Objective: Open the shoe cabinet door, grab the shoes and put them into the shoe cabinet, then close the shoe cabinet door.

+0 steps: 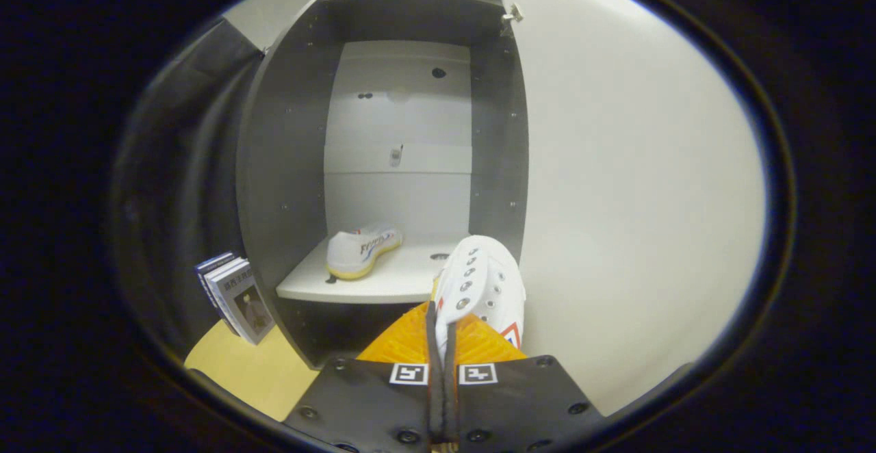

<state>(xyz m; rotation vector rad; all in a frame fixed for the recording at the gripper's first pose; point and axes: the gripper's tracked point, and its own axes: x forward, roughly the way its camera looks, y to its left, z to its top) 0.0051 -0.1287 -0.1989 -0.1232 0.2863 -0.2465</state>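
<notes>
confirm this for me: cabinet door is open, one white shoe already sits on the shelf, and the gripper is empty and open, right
Not quite. The gripper view shows the gripper shut on a second white shoe, its orange fingers pressing either side of it just in front of the shelf. The rest holds: the cabinet door is open and one white shoe sits on the shelf.

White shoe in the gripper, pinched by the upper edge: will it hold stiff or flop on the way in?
Likely floppy: the gripper pinches only a thin canvas edge of the held shoe, so it may sag or swing. Probably light, a thin low sneaker. Should not roll: its mate sits flat on the shelf.
</notes>
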